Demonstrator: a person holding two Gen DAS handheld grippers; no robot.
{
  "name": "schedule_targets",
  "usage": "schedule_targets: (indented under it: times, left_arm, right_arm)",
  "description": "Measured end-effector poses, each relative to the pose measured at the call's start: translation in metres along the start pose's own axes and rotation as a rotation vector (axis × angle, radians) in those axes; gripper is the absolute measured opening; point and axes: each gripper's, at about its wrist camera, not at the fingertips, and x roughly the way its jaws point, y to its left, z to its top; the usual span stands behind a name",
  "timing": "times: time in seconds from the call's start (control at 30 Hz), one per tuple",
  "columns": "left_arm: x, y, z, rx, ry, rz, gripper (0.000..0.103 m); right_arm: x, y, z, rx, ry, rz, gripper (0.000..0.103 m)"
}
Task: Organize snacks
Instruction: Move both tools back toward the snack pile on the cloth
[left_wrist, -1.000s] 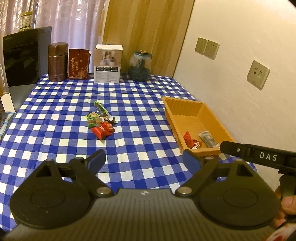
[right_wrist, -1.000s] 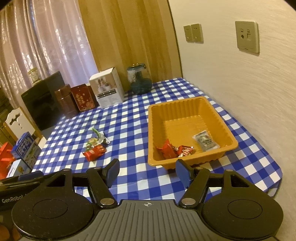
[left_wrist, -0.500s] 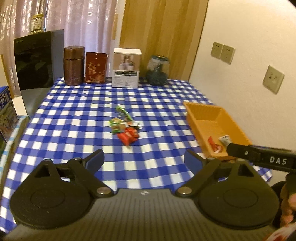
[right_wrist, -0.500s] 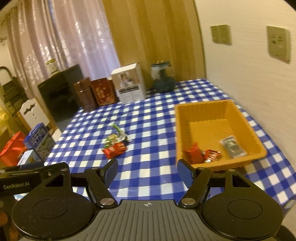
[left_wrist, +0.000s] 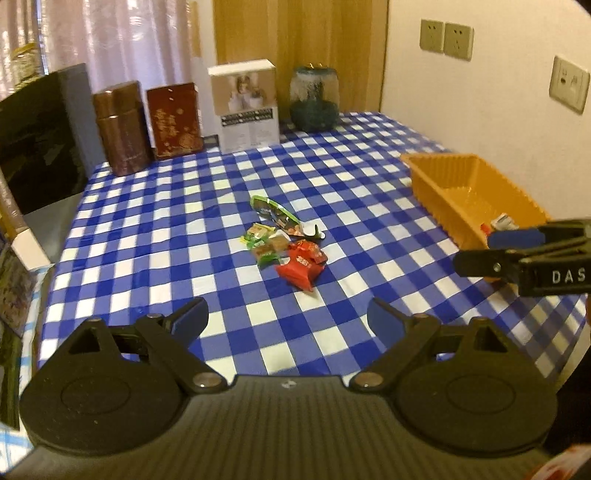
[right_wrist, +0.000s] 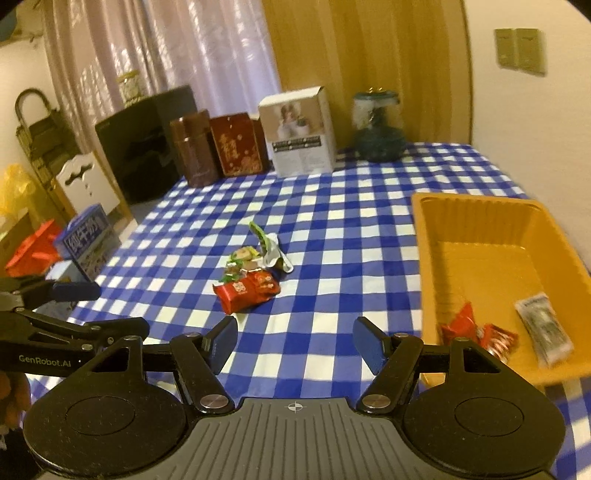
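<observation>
Jaws on both the left gripper and right gripper stand released, nothing between them. Blue-and-white checked tablecloth spans both views. Orange ribbed plastic tray at three o'clock holds two red wrappers and a grey packet. Loose pile of small wrapped snacks, red packet nearest, lies at twelve o'clock, well apart from the tray.

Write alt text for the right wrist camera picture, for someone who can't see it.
The right gripper, jaws open and empty, points across a blue checked tablecloth at a small pile of snack packets. To the right, an orange tray already holds a few packets; the left gripper shows at the left edge, and tins and boxes line the far side.
</observation>
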Motion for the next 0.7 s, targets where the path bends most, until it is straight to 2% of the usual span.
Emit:
schedule_targets:
  times: [0.13, 0.37, 0.6, 0.7]
  left_arm:
    - [0.03, 0.003, 0.002, 0.043, 0.0, -0.019, 0.089]
    - [0.08, 0.004, 0.007, 0.124, 0.022, -0.051, 0.075]
    - [0.114, -0.008, 0.018, 0.219, 0.014, -0.103, 0.071]
    - [0.13, -0.011, 0.021, 0.246, 0.037, -0.108, 0.06]
  right_arm:
    - [0.029, -0.008, 0.006, -0.001, 0.029, 0.019, 0.064]
    - [0.075, -0.013, 0.019, 0.005, 0.08, 0.057, 0.058]
    - [0.099, -0.015, 0.024, -0.015, 0.085, 0.019, 0.054]
    - [0.106, -0.017, 0.025, -0.01, 0.094, 0.007, 0.054]
